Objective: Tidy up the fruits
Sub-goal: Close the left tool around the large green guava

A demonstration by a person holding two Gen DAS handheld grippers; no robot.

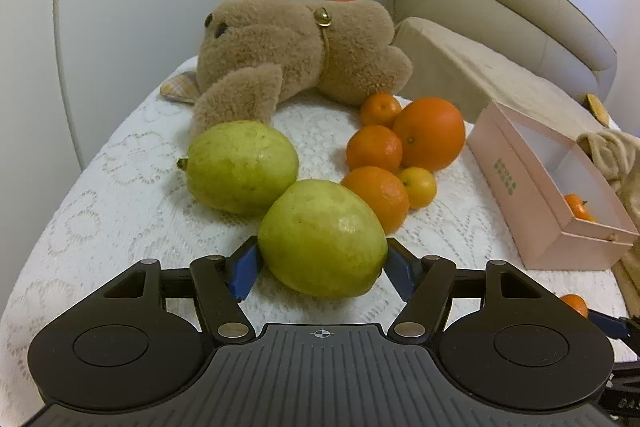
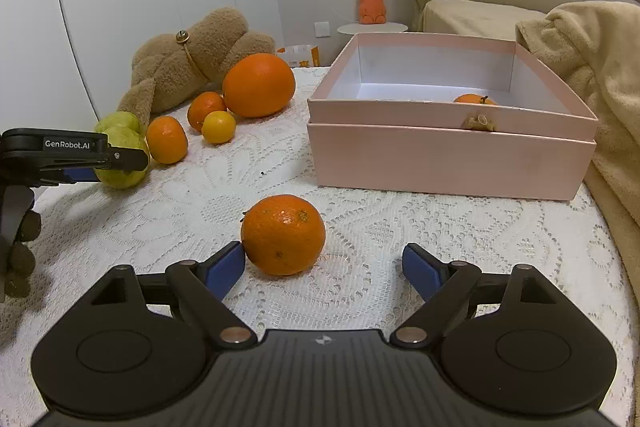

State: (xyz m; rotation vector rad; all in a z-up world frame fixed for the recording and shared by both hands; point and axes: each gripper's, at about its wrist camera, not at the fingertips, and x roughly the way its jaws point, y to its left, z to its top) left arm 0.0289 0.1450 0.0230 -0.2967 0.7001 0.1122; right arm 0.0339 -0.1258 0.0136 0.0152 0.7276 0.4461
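My left gripper (image 1: pixel 322 263) is shut on a green guava (image 1: pixel 322 241), with both blue pads against its sides, on the lace cloth. A second guava (image 1: pixel 242 167) lies just behind it. A big orange (image 1: pixel 429 133) and several small mandarins (image 1: pixel 374 149) sit to the right. My right gripper (image 2: pixel 324 267) is open around a mandarin (image 2: pixel 283 234), which touches the left pad; the right pad stands apart. The pink box (image 2: pixel 448 143) holds one mandarin (image 2: pixel 475 99). The left gripper also shows in the right wrist view (image 2: pixel 100 163).
A brown plush bear (image 1: pixel 296 51) lies at the back of the table. A beige blanket (image 2: pixel 592 67) lies right of the box. A sofa (image 1: pixel 500 11) stands behind. The round table (image 2: pixel 400 235) has a white lace cloth.
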